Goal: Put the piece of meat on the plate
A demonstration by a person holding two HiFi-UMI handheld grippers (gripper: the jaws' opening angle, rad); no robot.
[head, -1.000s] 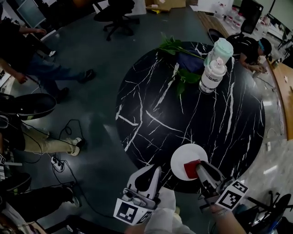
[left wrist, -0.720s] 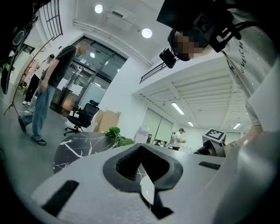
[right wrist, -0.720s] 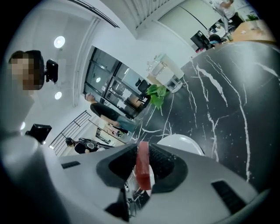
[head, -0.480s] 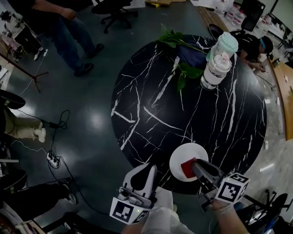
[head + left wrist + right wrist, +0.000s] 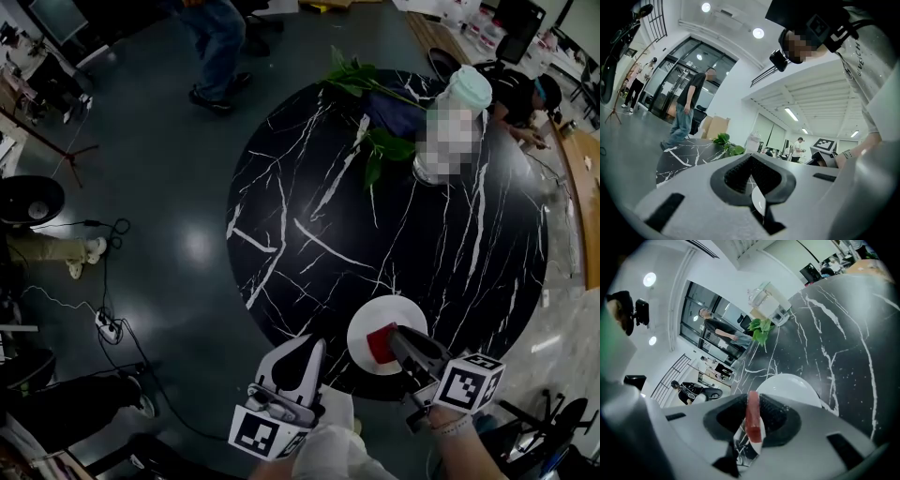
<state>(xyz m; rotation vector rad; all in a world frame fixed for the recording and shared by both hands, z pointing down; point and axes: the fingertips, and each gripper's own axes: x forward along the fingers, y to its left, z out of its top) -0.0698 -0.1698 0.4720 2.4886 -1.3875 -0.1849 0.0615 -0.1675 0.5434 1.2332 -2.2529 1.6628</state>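
A white plate [image 5: 394, 314] sits near the front edge of the round black marble table [image 5: 309, 216]. My right gripper [image 5: 392, 336] reaches over the plate's near side, tilted downward and shut on the red piece of meat [image 5: 380, 343]. In the right gripper view the meat [image 5: 752, 420] stands on edge between the jaws of the right gripper [image 5: 752, 401], just above the plate [image 5: 792, 385]. My left gripper [image 5: 305, 345] hangs at the table's edge, left of the plate. In its own view the left gripper [image 5: 751, 157] is shut with nothing in it.
At the table's far side stand a clear jar with a mint lid [image 5: 455, 117], a green leafy stem [image 5: 366, 89] and a dark blue cloth [image 5: 389, 117]. A person [image 5: 217, 42] walks on the floor beyond. Cables [image 5: 103, 314] lie on the floor at left.
My right gripper has sunk slightly toward the plate with the meat still in it. The left gripper has barely moved. The person in the background has walked to the right.
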